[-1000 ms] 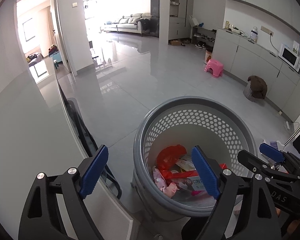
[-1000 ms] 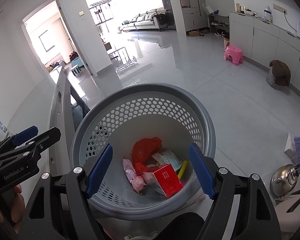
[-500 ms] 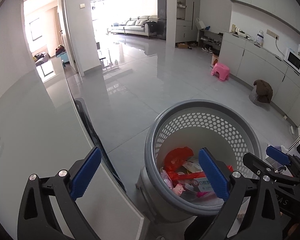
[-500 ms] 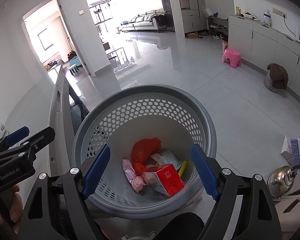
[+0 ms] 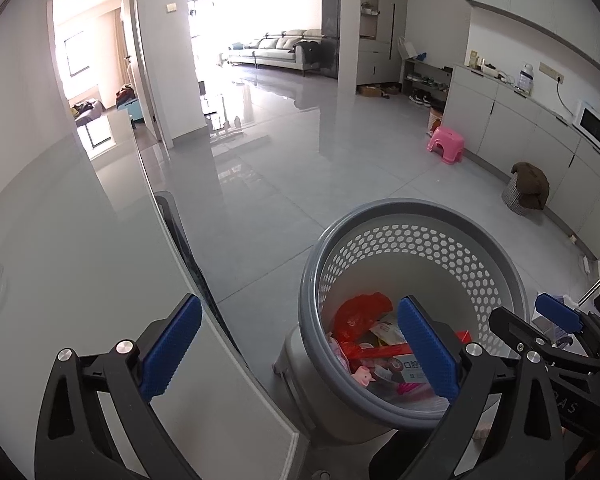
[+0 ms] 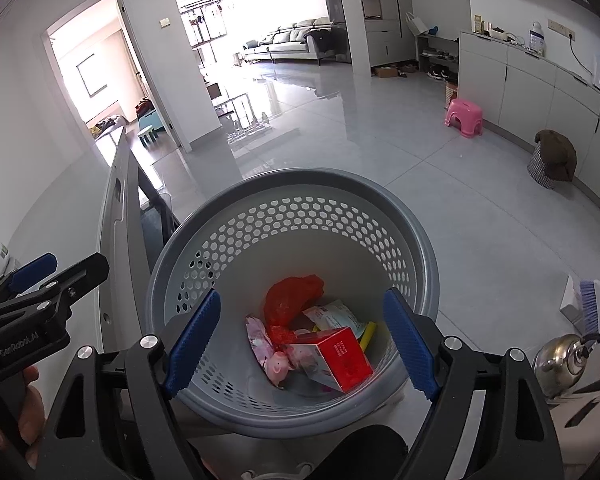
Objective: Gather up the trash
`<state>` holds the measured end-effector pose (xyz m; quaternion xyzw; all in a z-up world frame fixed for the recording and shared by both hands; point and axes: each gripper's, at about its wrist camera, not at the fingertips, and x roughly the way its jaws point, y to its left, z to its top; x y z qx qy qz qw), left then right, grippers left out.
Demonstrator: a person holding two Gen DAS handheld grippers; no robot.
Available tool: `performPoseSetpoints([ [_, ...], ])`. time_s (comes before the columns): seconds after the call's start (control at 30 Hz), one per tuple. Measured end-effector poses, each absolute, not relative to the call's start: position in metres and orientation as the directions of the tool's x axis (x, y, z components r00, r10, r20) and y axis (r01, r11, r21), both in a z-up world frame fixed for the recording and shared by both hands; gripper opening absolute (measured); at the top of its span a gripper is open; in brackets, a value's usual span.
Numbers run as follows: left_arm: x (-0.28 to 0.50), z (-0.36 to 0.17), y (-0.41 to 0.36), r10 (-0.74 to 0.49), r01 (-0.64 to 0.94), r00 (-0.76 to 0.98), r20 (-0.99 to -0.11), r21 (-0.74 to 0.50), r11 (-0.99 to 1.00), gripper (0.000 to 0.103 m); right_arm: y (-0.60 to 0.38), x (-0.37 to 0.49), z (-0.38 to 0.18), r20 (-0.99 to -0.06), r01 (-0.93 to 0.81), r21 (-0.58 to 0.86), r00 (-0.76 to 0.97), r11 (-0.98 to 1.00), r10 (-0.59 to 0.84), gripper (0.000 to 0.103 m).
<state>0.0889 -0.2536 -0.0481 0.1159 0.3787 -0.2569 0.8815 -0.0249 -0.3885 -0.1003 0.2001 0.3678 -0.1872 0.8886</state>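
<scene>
- Since a second ago our left gripper [image 5: 300, 354] has drawn back and swung left, so the round grey perforated plastic basket [image 5: 452, 216] now sits lower and further to its right; our right gripper [image 6: 302, 342] has barely shifted.
- Trash lies at the bottom of the basket, directly ahead of and below the right gripper, between its blue pads: a crumpled red plastic bag [image 6: 294, 296], a red and white carton [image 6: 336, 358], and a pink pig-print wrapper [image 6: 270, 354].
- From the left gripper, the basket lies ahead to the right, partly behind its right finger.
- Both grippers stand wide open, holding and touching nothing.
- Only the left wrist view shows the glossy grey tabletop [image 5: 80, 248] under its left finger, and the right gripper [image 5: 556, 344] off to its right.
- Only the right wrist view shows a steel kettle [image 6: 564, 360] and a blue-bristled brush [image 6: 588, 304] to its right.
</scene>
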Motion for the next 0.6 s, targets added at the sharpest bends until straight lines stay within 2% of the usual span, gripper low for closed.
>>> performPoseSetpoints([
  [0.6, 0.0883, -0.0457, -0.2551, -0.358, 0.543, 0.591, -0.723, 0.028, 0.839, 0.097, -0.3880, -0.0241, -0.0993, -0.728, 0.479, 0.216, 0.660, 0.851, -0.187, 0.080],
])
